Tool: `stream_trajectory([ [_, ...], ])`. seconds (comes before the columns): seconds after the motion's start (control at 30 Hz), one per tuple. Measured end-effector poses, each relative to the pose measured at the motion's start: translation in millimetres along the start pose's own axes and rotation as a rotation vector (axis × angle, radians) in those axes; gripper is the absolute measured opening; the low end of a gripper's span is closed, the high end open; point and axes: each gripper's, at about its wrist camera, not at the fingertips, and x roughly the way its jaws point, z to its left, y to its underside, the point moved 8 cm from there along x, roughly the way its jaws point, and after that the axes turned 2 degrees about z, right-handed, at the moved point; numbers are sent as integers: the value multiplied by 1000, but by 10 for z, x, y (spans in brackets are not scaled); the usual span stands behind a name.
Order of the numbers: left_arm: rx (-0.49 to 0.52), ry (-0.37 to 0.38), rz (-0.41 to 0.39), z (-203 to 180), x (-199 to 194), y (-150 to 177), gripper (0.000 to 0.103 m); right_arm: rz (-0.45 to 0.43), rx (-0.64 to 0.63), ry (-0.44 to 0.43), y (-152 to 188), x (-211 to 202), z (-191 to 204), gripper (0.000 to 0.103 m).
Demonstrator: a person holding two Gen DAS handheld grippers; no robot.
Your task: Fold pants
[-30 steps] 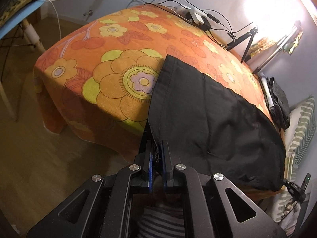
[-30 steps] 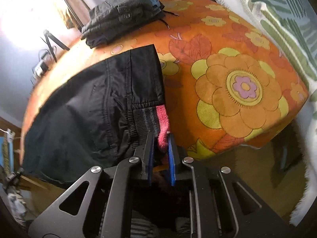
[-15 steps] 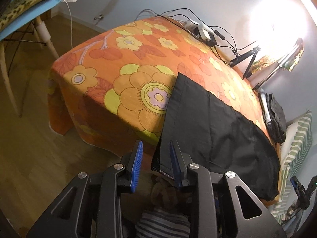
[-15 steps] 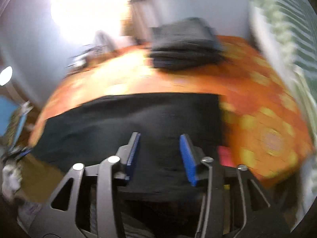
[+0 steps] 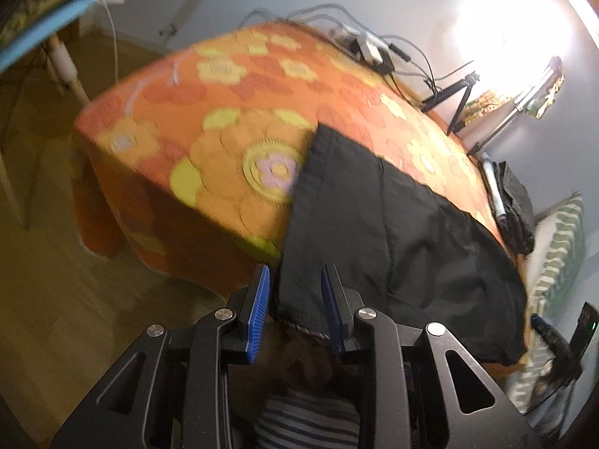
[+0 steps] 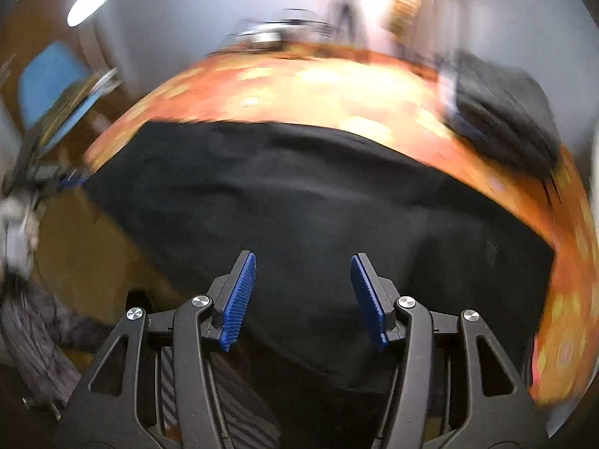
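Note:
Black pants lie flat along the near edge of a table under an orange flowered cloth. My left gripper is open at the pants' left end. The hem corner hangs between its blue pads, and neither pad presses on it. In the blurred right wrist view my right gripper hovers above the middle of the pants. Its jaws are opening, with only the cloth far below between them.
A pile of folded dark clothes sits at the table's far right. Cables and a power strip lie at the back beside a small tripod. A blue chair stands left, a striped pillow right, wooden floor below.
My left gripper opened and let go of the hem. My right gripper let go of the waistband, opened wide and swung left over the middle of the pants, rolling as it went.

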Motion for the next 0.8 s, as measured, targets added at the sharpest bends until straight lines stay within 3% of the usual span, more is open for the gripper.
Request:
stream_trajectory([
  [0.17, 56, 15, -68, -254, -192, -112, 27, -25, 318, 45, -63, -97, -1143, 56],
  [0.27, 122, 42, -49, -569, -135, -142, 27, -52, 403, 101, -190, -100, -1662, 58],
  [0.33, 168, 73, -19, -865, -28, -132, 27, -50, 438, 75, -318, -31, -1826, 58],
  [0.5, 278, 188, 86, -1757, 408, 2, 27, -16, 299, -30, -732, 255, -1527, 58],
  [0.63, 361, 252, 148, -2323, 705, 207, 27, 83, 179, -142, -980, 674, -1111, 58],
  [0.8, 419, 289, 248, -2628, 1034, 468, 27, 181, 75, -142, -1174, 1229, -933, 58],
])
